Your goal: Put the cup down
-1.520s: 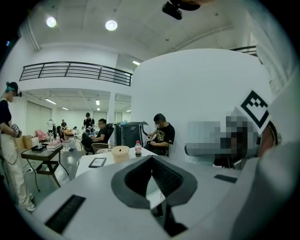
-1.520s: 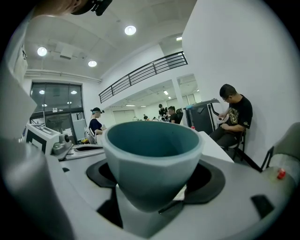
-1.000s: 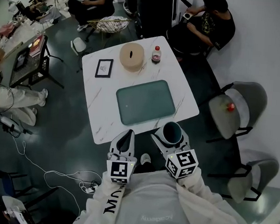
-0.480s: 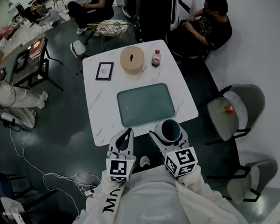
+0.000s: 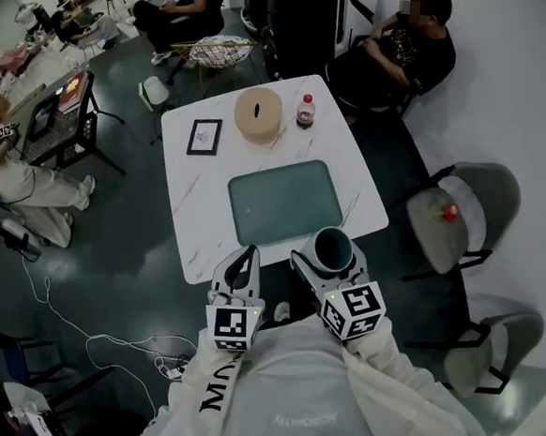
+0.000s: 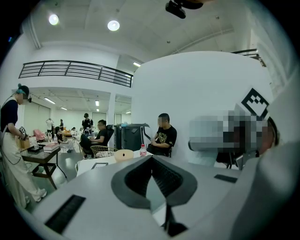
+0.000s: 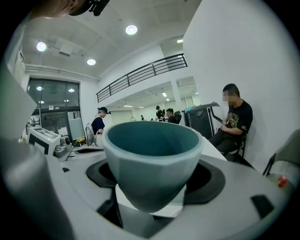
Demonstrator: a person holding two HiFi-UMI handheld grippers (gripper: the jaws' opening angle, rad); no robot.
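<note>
A teal cup [image 5: 332,251] stands upright between the jaws of my right gripper [image 5: 334,260], which is shut on its lower body. It hangs at the near edge of the white marble table [image 5: 184,215], close to the teal tray [image 5: 284,201]. In the right gripper view the cup [image 7: 152,154] fills the middle, gripped from both sides by the right gripper [image 7: 152,177]. My left gripper [image 5: 243,260] hovers beside it to the left, jaws together and nothing in them. In the left gripper view the left gripper [image 6: 151,161] has its dark pads meeting at the tip.
On the table's far half stand a tan round box [image 5: 258,113], a small bottle [image 5: 305,110] and a black picture frame [image 5: 203,136]. Two grey chairs [image 5: 462,213] [image 5: 503,343] stand to the right. A person [image 5: 399,53] sits behind the table, beside a wire basket [image 5: 219,48].
</note>
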